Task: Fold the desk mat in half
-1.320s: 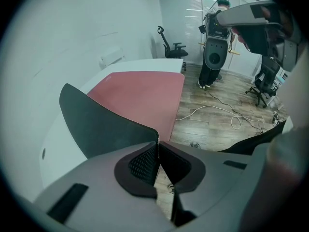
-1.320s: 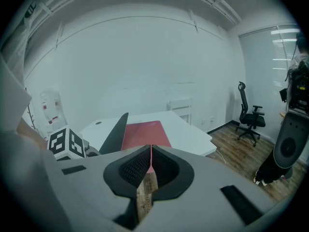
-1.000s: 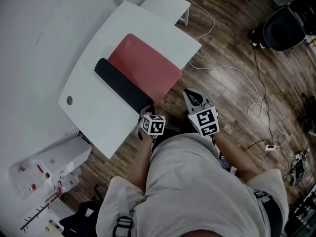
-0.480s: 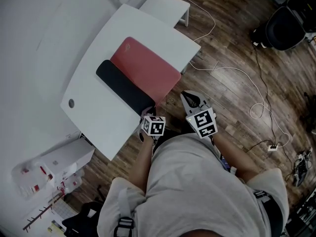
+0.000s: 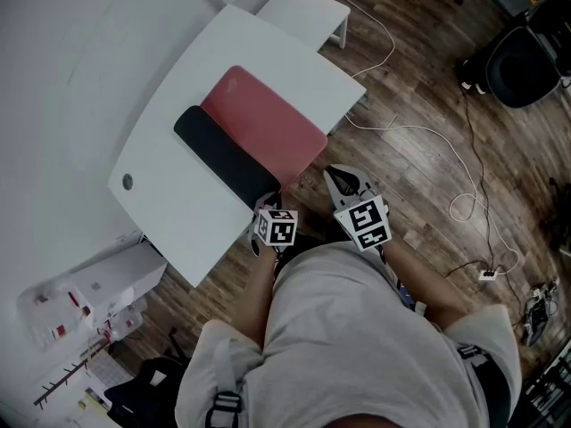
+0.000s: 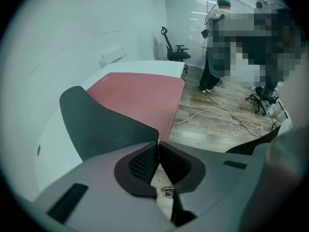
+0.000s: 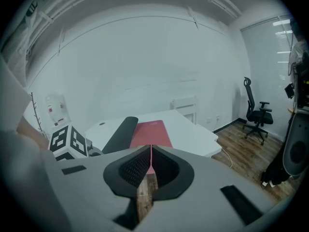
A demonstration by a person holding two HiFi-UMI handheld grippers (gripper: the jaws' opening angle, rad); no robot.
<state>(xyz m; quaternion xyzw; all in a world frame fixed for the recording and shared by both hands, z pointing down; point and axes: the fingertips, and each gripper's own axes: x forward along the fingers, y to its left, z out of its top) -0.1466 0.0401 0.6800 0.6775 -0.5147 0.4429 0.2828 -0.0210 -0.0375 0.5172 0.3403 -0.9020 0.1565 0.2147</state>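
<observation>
The desk mat (image 5: 268,123) lies on the white table (image 5: 178,212), red side up. Its left strip is turned over, so the black underside (image 5: 219,157) shows. My left gripper (image 5: 263,206) is at the table's near edge, shut on the near corner of that black flap. In the left gripper view the flap (image 6: 104,124) rises from the table and its thin edge runs down between the pads of the left gripper (image 6: 158,146). My right gripper (image 5: 334,174) hovers over the floor just off the table's near right edge, shut and empty. In the right gripper view the mat (image 7: 149,132) lies beyond the closed right gripper (image 7: 150,153).
A small white bench (image 5: 303,9) stands past the table's far end. White cables (image 5: 428,132) trail over the wooden floor, and a black office chair (image 5: 513,56) stands at the upper right. White storage units (image 5: 89,297) sit at the lower left. People (image 6: 217,47) stand across the room.
</observation>
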